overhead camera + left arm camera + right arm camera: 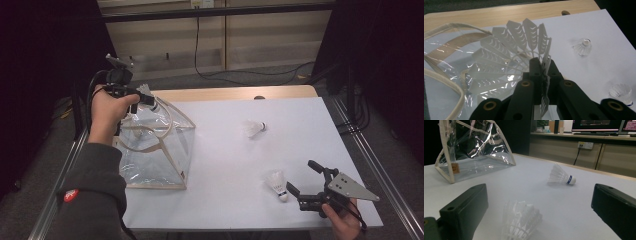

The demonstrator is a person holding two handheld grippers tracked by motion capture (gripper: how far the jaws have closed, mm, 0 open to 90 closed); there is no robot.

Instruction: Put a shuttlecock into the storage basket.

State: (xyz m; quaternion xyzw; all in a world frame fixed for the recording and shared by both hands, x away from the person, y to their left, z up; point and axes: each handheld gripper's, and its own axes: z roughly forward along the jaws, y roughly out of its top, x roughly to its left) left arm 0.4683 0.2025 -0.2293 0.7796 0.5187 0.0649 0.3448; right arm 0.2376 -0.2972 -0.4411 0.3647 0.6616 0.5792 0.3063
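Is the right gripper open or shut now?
Open: the right gripper has its jaws spread wide apart, with a shuttlecock lying between them, ungripped.

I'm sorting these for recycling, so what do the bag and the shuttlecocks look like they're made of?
The bag: clear glossy plastic film, judging by its glare, edged in beige fabric-like trim. The held shuttlecock: moulded white plastic skirt, with uniform vanes. The two shuttlecocks on the table look alike; their cap material is unclear.

Hidden / cut off / blurred

Near shuttlecock (520, 222) in right gripper view: blurred, bottom cut by frame edge. Held shuttlecock (511, 60) in left gripper view: cork end hidden behind jaws. Bag (160, 145): left side behind forearm.
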